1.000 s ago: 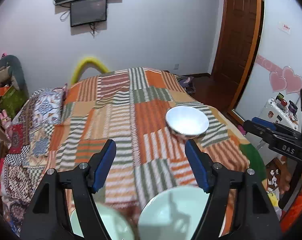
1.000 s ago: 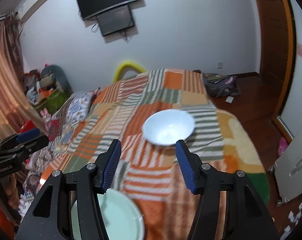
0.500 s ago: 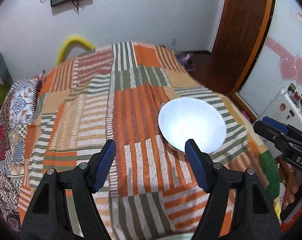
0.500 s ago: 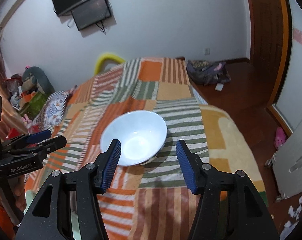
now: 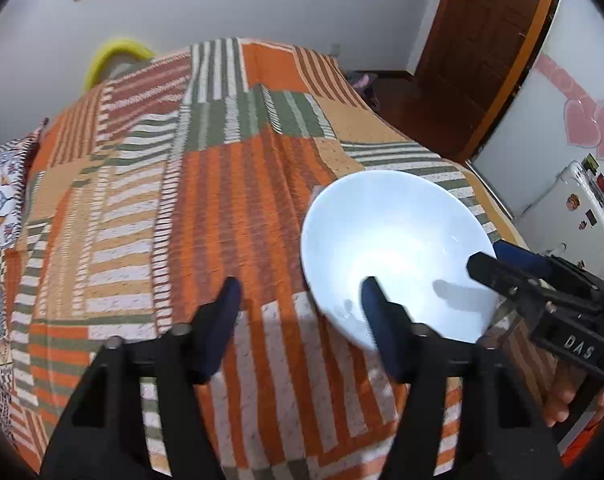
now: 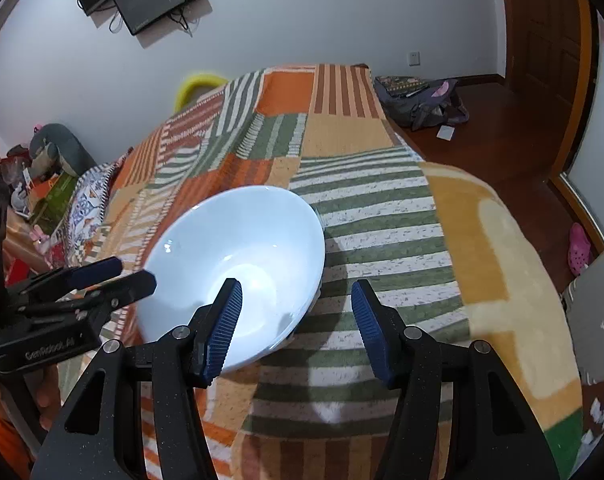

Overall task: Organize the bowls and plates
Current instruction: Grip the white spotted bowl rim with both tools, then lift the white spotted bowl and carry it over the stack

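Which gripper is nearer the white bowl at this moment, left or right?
About level, neither clearly nearer. The left gripper straddles the white bowl's left rim, jaws closing, one finger over the inside. The right gripper straddles its right rim the same way.

The bed under its orange, green and white striped patchwork blanket [image 5: 229, 184] lies bare from 9 to 12 o'clock of the round white ceramic bowl [image 5: 394, 252]. At 3 o'clock the black right gripper [image 5: 498, 258] reaches over its rim. At 6 o'clock the left gripper [image 5: 297, 300], fingers closing, straddles the near rim without touching it.
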{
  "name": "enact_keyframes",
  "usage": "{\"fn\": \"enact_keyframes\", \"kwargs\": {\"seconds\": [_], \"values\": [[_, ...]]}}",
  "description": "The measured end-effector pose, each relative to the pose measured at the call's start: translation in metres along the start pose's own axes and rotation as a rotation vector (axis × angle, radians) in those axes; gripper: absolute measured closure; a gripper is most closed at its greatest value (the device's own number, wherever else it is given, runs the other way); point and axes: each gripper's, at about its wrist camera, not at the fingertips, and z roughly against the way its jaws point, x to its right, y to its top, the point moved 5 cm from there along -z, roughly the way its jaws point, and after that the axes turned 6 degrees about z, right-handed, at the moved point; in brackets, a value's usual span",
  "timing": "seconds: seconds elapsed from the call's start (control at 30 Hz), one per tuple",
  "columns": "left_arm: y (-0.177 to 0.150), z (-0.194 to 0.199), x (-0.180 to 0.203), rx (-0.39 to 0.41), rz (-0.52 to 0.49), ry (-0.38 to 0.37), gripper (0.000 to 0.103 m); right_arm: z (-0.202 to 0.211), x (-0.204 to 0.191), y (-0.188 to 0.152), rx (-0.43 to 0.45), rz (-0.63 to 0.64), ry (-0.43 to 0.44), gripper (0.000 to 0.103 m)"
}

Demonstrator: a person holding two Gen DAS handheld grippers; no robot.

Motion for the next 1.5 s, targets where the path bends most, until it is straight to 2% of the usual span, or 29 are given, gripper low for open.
{"fn": "enact_keyframes", "kwargs": {"seconds": [0.03,0.13,0.2,0.3,0.37,0.43,0.77,1.23,1.5], "values": [[0.001,-0.003,0.000,-0.005,-0.003,-0.003,0.054,-0.003,0.001,0.000,-0.005,-0.001,0.001,0.050],[0.004,-0.012,0.004,-0.007,-0.025,0.004,0.064,-0.010,0.003,0.000,-0.017,-0.002,-0.001,0.061],[0.004,-0.016,0.005,-0.008,-0.035,0.002,0.075,-0.016,0.004,-0.002,-0.035,-0.008,0.011,0.065],[0.001,-0.024,0.008,-0.027,-0.051,-0.004,0.082,-0.020,0.004,-0.005,-0.051,-0.021,0.043,0.076],[-0.003,-0.027,0.012,-0.040,-0.064,-0.002,0.086,-0.021,0.001,-0.003,-0.051,-0.017,0.057,0.079],[-0.004,-0.027,0.016,-0.034,-0.085,0.022,0.086,-0.020,-0.002,-0.003,-0.051,-0.005,0.035,0.080],[-0.013,-0.004,0.017,-0.036,-0.073,0.002,0.086,-0.003,-0.010,-0.001,-0.037,0.000,0.028,0.081],[-0.033,0.084,0.018,0.049,-0.051,-0.015,0.086,0.053,-0.051,-0.003,0.033,0.038,0.049,0.080],[-0.055,0.138,0.008,0.101,-0.029,-0.016,0.085,0.079,-0.083,-0.010,0.066,0.079,0.058,0.080]]}}
